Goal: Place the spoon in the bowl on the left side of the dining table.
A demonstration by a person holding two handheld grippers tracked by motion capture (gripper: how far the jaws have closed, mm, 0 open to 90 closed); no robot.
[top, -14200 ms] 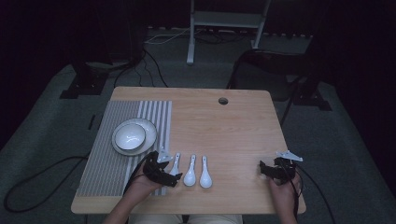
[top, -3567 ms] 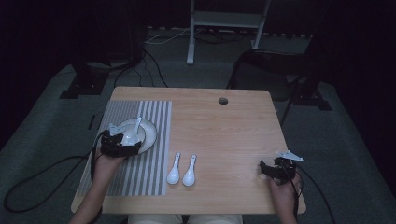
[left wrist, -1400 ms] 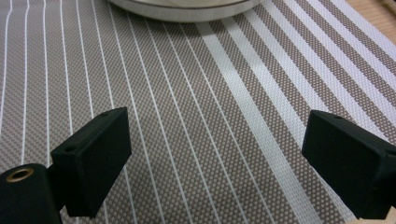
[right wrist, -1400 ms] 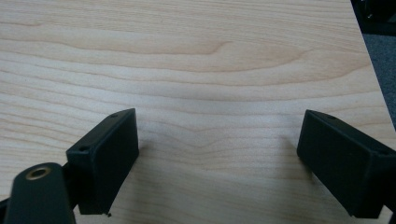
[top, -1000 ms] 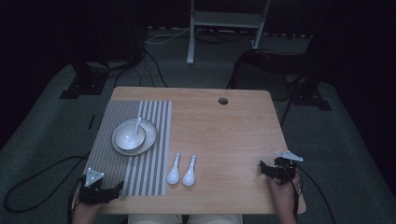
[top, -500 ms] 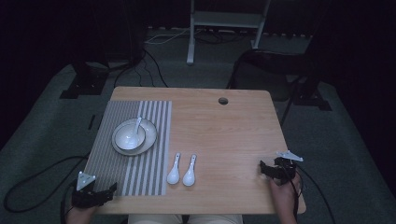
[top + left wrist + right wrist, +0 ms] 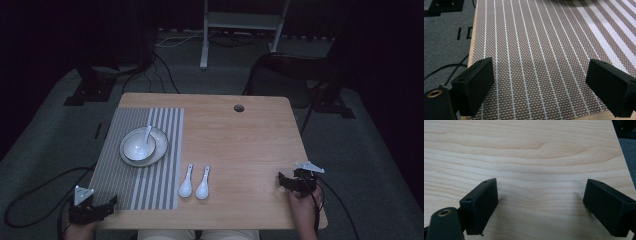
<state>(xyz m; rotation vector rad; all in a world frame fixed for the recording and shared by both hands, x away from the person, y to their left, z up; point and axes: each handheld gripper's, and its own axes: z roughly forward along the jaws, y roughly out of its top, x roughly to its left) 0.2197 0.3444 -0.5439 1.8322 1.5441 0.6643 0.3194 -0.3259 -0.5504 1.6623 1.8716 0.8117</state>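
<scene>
The right gripper (image 7: 540,205) has its two black jaws spread wide, one rising at the lower left and one at the lower right, with nothing between them. Each jaw is a flat rectangular block with a small screw hole near its upper edge. A rounded black part with a brass-coloured ring sits in the bottom left corner, just below the left jaw. Under and beyond the jaws lies the table (image 7: 531,152), pale wood with wavy grain running across the picture. Both jaws cast soft shadows on the wood. The table's edge runs down the right side, and past it grey carpet (image 7: 629,152) shows, with something dark in the top right corner.
</scene>
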